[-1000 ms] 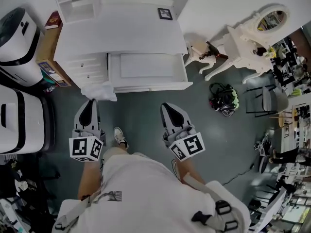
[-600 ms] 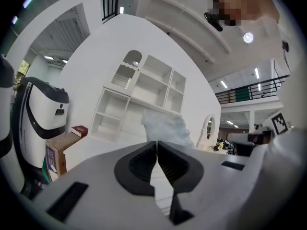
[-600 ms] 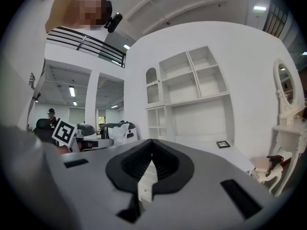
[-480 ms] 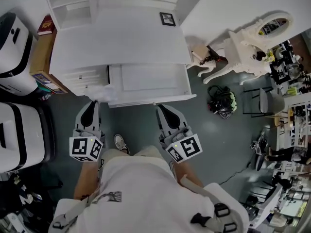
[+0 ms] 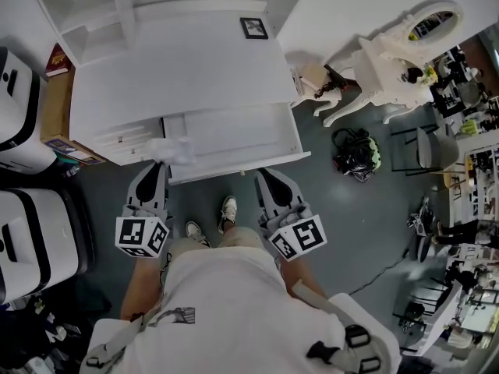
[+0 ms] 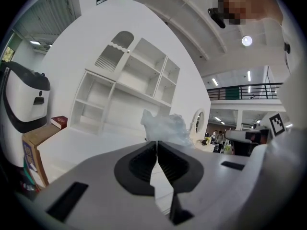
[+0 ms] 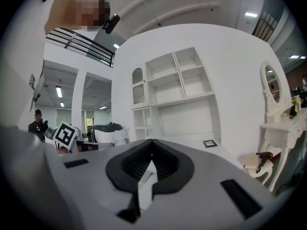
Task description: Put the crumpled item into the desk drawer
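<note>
Left tongs (image 5: 158, 167) grip crumpled item (image 5: 175, 148); right tongs (image 5: 264, 174) closed; drawer (image 5: 234, 167) open.

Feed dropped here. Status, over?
Left gripper shut on crumpled item. Right gripper shut, empty. Item at left front corner of open drawer. Nothing blocking.
</note>
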`<state>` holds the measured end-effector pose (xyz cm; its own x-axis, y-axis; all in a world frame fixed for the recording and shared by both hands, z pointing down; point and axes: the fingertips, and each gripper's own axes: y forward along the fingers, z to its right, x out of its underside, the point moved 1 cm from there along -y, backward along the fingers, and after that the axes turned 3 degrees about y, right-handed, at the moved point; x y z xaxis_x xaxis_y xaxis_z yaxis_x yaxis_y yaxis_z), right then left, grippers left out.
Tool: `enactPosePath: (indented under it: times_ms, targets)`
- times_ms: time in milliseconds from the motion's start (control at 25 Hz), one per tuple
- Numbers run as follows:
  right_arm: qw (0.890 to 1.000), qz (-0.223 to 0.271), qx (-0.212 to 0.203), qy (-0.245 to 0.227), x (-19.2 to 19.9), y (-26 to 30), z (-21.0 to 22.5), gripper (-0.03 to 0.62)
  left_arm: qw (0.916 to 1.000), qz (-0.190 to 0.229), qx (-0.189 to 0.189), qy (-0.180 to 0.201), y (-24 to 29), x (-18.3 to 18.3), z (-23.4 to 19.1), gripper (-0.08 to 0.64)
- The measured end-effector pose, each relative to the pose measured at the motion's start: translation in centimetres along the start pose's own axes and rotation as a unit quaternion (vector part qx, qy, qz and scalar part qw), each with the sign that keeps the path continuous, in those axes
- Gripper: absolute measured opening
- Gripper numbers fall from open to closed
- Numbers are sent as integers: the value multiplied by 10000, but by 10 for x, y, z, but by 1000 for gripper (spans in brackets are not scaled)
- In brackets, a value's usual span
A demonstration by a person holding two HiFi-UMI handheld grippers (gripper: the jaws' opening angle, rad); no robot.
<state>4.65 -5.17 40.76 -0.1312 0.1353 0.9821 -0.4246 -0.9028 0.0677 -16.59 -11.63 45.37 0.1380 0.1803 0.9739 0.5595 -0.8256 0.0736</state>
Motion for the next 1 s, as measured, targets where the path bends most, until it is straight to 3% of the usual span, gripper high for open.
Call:
enactPosePath:
  times_ms: [520,1000]
  targets:
    - [9957,486,-785,33,-42,57,71,11,9975,323,-487,388,56,-42,23,25]
    - [9939,335,-1010,289,-31,82,114,11,9962,57,-748,434,87,-30,32,25]
